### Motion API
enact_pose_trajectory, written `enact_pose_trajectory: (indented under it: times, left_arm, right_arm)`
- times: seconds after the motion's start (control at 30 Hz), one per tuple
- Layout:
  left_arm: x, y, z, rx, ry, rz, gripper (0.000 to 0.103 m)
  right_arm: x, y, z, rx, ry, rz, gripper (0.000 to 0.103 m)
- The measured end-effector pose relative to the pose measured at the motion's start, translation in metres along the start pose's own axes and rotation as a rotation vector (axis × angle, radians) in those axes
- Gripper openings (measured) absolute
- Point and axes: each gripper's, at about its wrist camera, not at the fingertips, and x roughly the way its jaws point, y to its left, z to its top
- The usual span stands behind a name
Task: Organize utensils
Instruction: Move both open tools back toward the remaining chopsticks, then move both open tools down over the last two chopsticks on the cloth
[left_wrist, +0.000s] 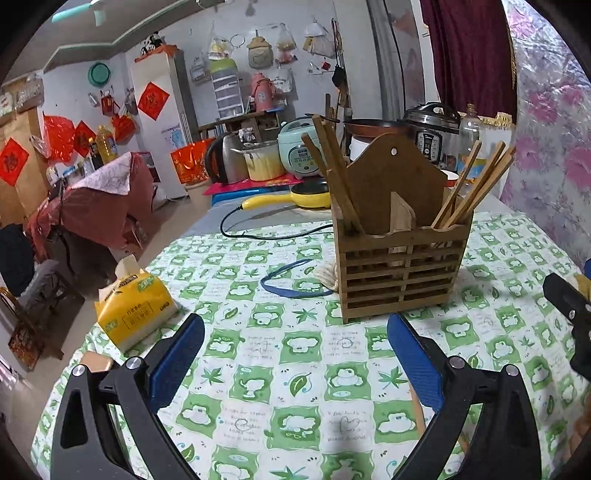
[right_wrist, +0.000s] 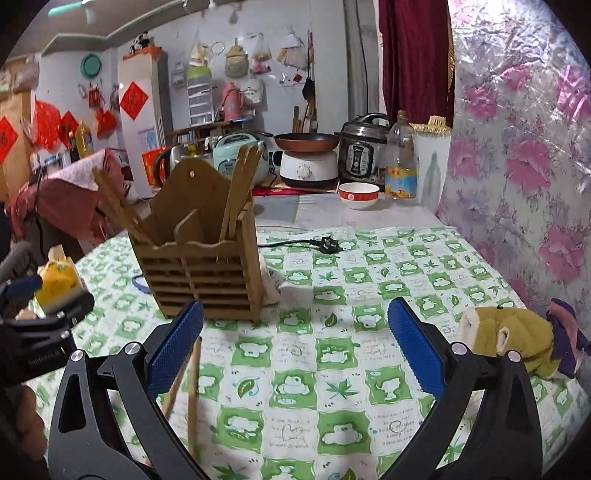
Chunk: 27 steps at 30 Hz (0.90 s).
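A slatted wooden utensil holder (left_wrist: 400, 266) stands on the green-patterned tablecloth (left_wrist: 288, 387). Several wooden chopsticks (left_wrist: 334, 173) lean in its left compartment and several more (left_wrist: 476, 184) in its right. My left gripper (left_wrist: 295, 354) is open and empty, just in front of the holder. In the right wrist view the holder (right_wrist: 207, 269) stands ahead to the left. My right gripper (right_wrist: 295, 343) is open and empty. Two loose chopsticks (right_wrist: 192, 384) lie on the cloth under its left finger; one chopstick (left_wrist: 417, 406) shows in the left wrist view by the right finger.
A yellow tissue pack (left_wrist: 135, 306) sits at the table's left edge. A blue loop (left_wrist: 291, 284) and a cloth lie left of the holder. A black plug and cord (right_wrist: 325, 244), a red bowl (right_wrist: 359, 195), a bottle (right_wrist: 400, 162) and cookers stand behind. A plush toy (right_wrist: 517, 339) lies at right.
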Motion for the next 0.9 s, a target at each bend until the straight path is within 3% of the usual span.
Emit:
enact_pose_trajectory:
  times: [0.17, 0.5, 0.9]
  left_arm:
    - [-0.006, -0.001, -0.001, 0.002, -0.023, 0.013, 0.097]
    - [-0.002, -0.002, -0.003, 0.008, 0.004, 0.031, 0.097]
    - [0.024, -0.002, -0.01, -0.002, 0.079, 0.016, 0.097]
  right_arm:
    - [-0.003, 0.005, -0.001, -0.015, -0.007, 0.007, 0.097]
    - [-0.001, 0.008, -0.008, -0.023, 0.023, 0.006, 0.097]
    - [0.015, 0.007, -0.016, -0.021, 0.098, 0.023, 0.097]
